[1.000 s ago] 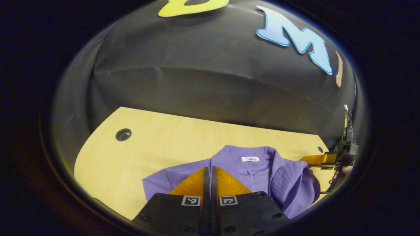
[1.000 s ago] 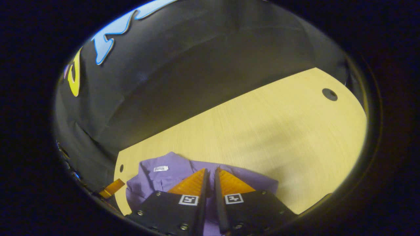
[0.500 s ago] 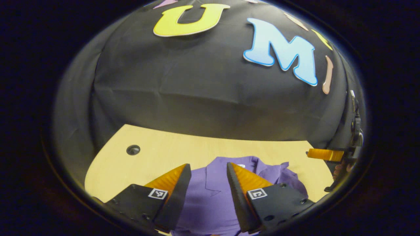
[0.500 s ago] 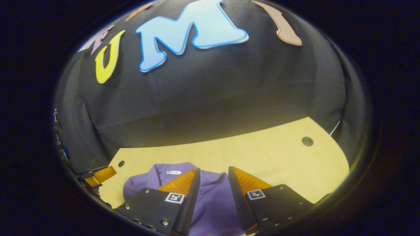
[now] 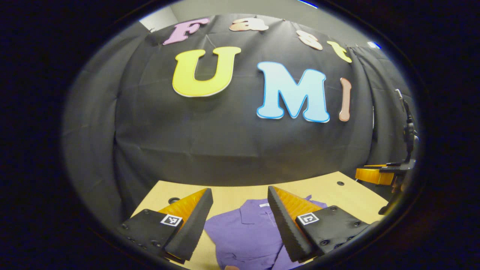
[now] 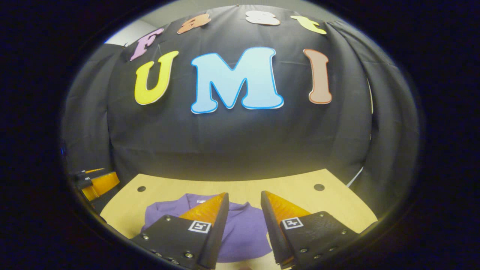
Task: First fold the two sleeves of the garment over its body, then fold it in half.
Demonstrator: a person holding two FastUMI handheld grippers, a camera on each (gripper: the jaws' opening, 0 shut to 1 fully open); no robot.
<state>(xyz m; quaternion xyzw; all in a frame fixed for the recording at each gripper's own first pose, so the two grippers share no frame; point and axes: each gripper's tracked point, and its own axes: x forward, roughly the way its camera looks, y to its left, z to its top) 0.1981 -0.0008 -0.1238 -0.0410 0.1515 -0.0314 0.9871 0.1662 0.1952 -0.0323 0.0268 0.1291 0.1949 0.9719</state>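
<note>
Garment (image 5: pixel 245 234): purple, lying folded on the table (image 5: pixel 348 197), collar toward the wall; also seen between the fingers in the right gripper view (image 6: pixel 245 230).
Left hand-held gripper (image 5: pixel 240 217): fingers wide apart, raised above the garment, holding nothing.
Right hand-held gripper (image 6: pixel 243 221): fingers apart, above the garment, holding nothing; seen at the right edge of the left gripper view (image 5: pixel 371 175).
</note>
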